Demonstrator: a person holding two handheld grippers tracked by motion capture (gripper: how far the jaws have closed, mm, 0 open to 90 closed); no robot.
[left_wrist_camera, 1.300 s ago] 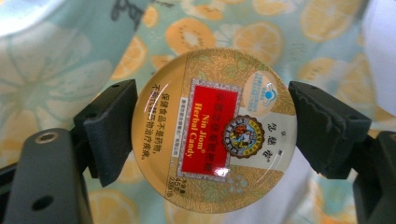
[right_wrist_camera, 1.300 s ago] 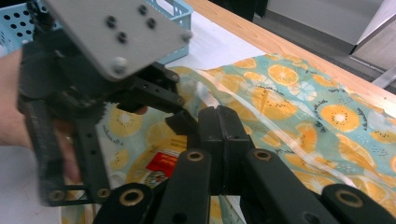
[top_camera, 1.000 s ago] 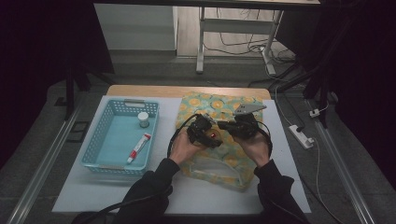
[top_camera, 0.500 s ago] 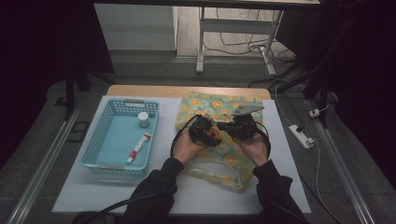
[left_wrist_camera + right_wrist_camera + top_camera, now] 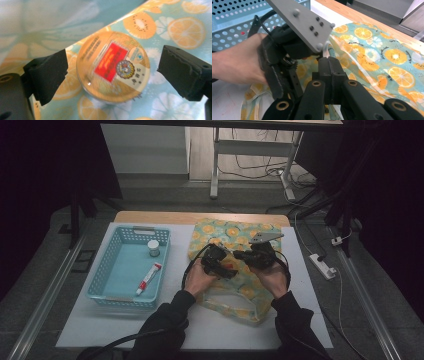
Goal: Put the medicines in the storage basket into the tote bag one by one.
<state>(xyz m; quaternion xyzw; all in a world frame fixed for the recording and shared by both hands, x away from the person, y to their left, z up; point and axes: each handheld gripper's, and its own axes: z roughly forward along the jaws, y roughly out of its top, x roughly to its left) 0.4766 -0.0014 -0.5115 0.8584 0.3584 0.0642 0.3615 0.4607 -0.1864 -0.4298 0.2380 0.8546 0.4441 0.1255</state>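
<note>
While left fingers [image 5: 112, 72] gape round tin [image 5: 113, 72], right fingers [image 5: 329, 65] pinch bag [image 5: 372, 50], basket [image 5: 107, 270] aside.

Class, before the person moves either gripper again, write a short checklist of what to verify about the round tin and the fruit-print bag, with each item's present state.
1. Left gripper let go of the round tin: ok; its jaws have just been opening and stand apart from the tin's sides.
2. Tin resting on the fruit-print bag fabric: ok.
3. Tin fully inside the bag: cannot tell; a pale layer lies at the upper left of the left gripper view.
4. Right gripper keeping the bag's edge: ok; its jaws are shut on a strip of the fabric.
5. Blue basket apart from both hands: ok.
</note>
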